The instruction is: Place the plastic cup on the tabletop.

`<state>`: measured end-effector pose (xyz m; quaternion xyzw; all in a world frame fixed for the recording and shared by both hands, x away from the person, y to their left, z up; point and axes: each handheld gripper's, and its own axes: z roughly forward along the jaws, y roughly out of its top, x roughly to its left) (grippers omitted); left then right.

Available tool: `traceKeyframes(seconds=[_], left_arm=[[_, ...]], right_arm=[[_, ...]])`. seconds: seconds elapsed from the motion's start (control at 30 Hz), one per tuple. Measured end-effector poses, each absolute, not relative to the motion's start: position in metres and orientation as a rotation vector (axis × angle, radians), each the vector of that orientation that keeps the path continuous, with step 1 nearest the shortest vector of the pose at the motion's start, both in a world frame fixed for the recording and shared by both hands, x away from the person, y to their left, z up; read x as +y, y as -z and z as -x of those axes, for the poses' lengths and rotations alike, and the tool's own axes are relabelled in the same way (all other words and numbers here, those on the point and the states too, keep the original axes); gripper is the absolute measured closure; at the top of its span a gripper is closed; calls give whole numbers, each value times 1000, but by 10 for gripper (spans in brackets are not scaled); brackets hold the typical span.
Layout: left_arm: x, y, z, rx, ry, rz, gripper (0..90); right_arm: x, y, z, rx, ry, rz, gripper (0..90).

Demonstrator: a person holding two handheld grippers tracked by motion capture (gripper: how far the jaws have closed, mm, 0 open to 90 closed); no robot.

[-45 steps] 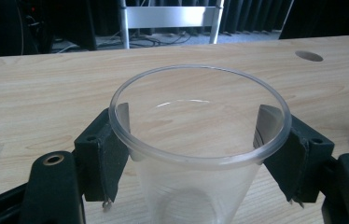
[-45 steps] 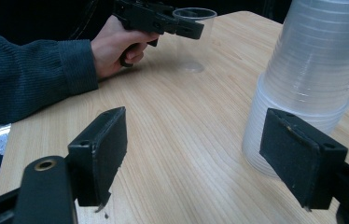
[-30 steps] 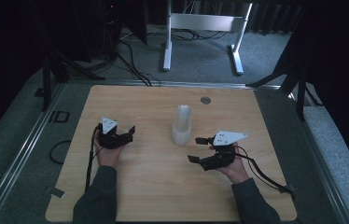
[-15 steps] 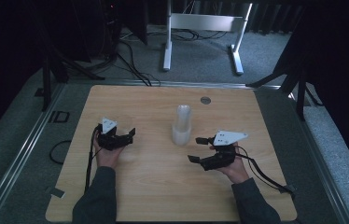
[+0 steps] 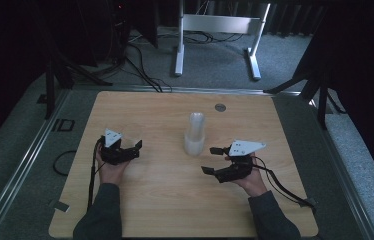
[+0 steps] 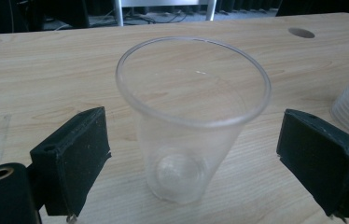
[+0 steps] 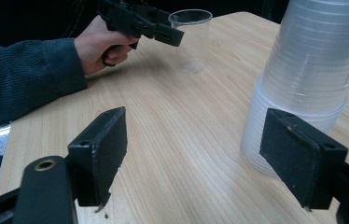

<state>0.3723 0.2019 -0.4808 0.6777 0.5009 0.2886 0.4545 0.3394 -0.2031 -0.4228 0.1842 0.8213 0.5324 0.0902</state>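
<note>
While the single clear cup (image 6: pixel 193 121) stands upright on the counter (image 5: pixel 145 200) toward its left edge, the left gripper (image 5: pixel 125 150) sits around it with its fingers (image 6: pixel 72 158) released: both pads stand off the cup's wall with wood visible in the gaps, having just been spreading apart with the cup between them. This reads as a set-down, the cup left to stand on its own base (nothing leans on it or props it). In the right gripper view the same cup (image 7: pixel 190 39) shows beyond the left hand (image 7: pixel 100 46), well apart from the stack of cups (image 5: pixel 195 134), which stands near the middle of the counter.

The right gripper (image 5: pixel 216 161) waits near the stack on the side toward the right edge, its fingers (image 7: pixel 100 154) also released and wide, aimed so that the stack's lower part (image 7: pixel 298 88) lies by one pad without touching it. That stance suits either steadying the stack or pulling the next cup from it; which of the two cannot be told.
</note>
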Motion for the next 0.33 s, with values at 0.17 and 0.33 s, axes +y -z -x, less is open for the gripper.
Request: traceKeyframes(seconds=[0.17,0.33], left_arm=[[204,480,-367,1230,-711,-1667,91],[205,482,-362,1237,-710,-1654,91]], right_arm=[[-203,423,-339,2442,-1583,-547,229],[-204,422,-340,2442,-1579,-547,228]])
